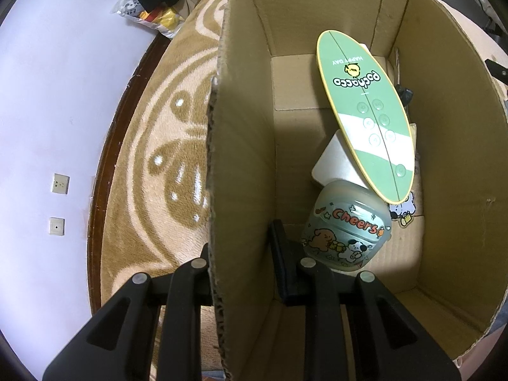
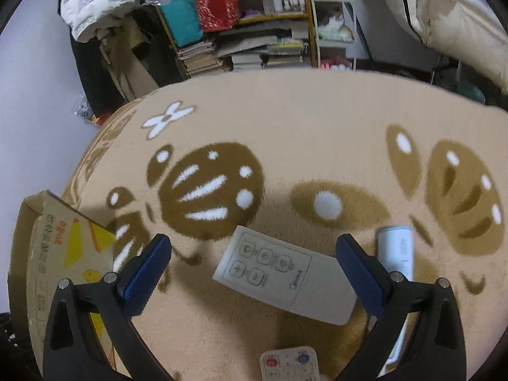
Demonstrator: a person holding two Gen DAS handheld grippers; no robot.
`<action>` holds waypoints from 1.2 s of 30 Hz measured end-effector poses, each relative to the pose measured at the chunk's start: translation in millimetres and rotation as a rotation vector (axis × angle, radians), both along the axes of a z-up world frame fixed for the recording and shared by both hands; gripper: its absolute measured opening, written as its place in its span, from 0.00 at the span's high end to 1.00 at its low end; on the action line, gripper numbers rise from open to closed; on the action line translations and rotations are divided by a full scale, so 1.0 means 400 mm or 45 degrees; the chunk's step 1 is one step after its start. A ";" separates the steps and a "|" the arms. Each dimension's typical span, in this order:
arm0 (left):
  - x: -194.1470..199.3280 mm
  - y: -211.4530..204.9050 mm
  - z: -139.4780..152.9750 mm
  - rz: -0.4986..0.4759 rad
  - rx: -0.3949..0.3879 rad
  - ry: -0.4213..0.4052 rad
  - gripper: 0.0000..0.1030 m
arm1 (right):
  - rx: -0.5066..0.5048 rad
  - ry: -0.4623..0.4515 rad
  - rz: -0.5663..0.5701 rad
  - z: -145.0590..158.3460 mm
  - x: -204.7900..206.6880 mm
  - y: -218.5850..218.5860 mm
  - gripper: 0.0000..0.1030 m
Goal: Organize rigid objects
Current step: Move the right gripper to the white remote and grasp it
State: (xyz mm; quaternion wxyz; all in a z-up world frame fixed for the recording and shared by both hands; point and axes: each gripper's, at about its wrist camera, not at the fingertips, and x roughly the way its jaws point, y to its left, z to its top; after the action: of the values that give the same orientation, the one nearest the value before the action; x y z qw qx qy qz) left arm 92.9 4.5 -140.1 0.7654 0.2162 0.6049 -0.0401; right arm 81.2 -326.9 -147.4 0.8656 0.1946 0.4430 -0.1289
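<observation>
In the left wrist view my left gripper (image 1: 244, 254) straddles the left wall of an open cardboard box (image 1: 241, 165), one finger outside and one inside; I cannot see whether it clamps the wall. Inside lie a green surfboard-shaped remote (image 1: 365, 108), a white block (image 1: 333, 162) and a frosted "Cheers" case (image 1: 346, 228). In the right wrist view my right gripper (image 2: 254, 270) is open above a flat white Midea remote (image 2: 282, 273) on the rug. A white cylinder-like remote (image 2: 397, 254) lies beside the right finger. Another remote (image 2: 289, 363) with red and blue buttons shows at the bottom edge.
The beige and brown patterned rug (image 2: 317, 127) covers the surface. The box also shows at the left of the right wrist view (image 2: 57, 254). Shelves with books and bags (image 2: 247, 31) stand behind. A wall with sockets (image 1: 60, 184) is left of the rug.
</observation>
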 end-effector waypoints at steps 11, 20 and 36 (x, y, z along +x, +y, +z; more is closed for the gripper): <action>0.000 0.004 0.002 -0.003 -0.003 0.005 0.78 | 0.024 0.081 -0.082 -0.074 0.000 -0.041 0.00; 0.004 0.002 -0.004 -0.001 -0.005 0.013 0.78 | 0.063 0.091 -0.086 -0.078 -0.017 -0.023 0.00; -0.001 0.000 -0.003 -0.009 0.009 0.009 0.78 | -0.169 0.115 -0.040 -0.073 -0.023 0.060 0.43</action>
State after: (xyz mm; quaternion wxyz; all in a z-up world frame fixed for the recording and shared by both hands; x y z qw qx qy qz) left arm 92.7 4.4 -141.3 0.7624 0.2210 0.6068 -0.0415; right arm 72.2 -303.0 -176.6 0.8536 0.1379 0.4689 -0.1802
